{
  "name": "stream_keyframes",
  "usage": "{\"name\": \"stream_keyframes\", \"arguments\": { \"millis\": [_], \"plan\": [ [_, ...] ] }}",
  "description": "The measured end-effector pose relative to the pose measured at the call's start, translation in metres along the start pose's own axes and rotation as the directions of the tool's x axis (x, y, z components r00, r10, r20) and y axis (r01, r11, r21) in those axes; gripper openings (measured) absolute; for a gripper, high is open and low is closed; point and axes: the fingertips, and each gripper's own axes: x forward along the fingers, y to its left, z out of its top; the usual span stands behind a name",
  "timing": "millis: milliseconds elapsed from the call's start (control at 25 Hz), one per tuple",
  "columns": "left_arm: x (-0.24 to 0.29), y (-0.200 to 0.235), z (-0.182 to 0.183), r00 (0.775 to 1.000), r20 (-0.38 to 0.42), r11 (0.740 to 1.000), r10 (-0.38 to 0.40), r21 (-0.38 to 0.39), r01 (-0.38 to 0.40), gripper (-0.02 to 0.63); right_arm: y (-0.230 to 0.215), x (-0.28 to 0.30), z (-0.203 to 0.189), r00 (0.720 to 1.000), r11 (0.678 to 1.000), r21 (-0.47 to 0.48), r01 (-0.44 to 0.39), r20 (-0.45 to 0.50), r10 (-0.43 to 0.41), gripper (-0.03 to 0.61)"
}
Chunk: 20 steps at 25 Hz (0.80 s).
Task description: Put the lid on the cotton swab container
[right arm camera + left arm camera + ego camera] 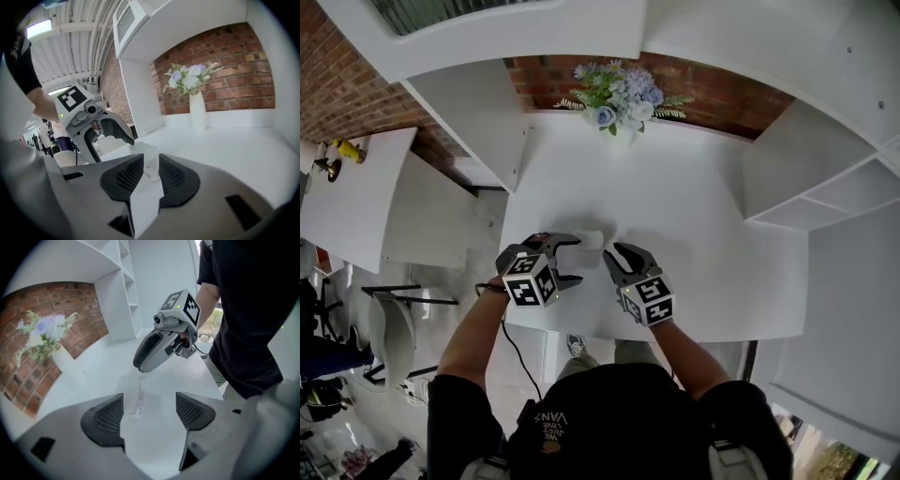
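The left claw (149, 411) is held wide apart, empty, beside the container (133, 392). The right claw (151, 163) is narrowly parted at its top. Seating of the lid cannot be confirmed.

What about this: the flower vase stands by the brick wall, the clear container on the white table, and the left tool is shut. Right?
Not the last part: the left gripper view shows the left tool open, jaws apart. The flower vase, brick wall, clear container and white table are as you say.
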Motion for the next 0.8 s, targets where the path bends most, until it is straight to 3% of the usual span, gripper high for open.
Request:
{"name": "stream_keyframes", "arguments": {
  "millis": [200,800],
  "plan": [
    [-0.001,-0.002,0.000,1.000,0.018,1.000,0.004,-0.021,-0.004,0.330,0.007,0.008,0.020,0.999,1.000,-0.013,-0.009,0.046,0.009,0.028],
    [-0.002,0.000,0.005,0.992,0.121,0.991,0.026,-0.131,-0.010,0.330,0.019,0.026,0.016,0.999,0.997,-0.063,-0.037,0.010,0.038,0.002]
  ]
}}
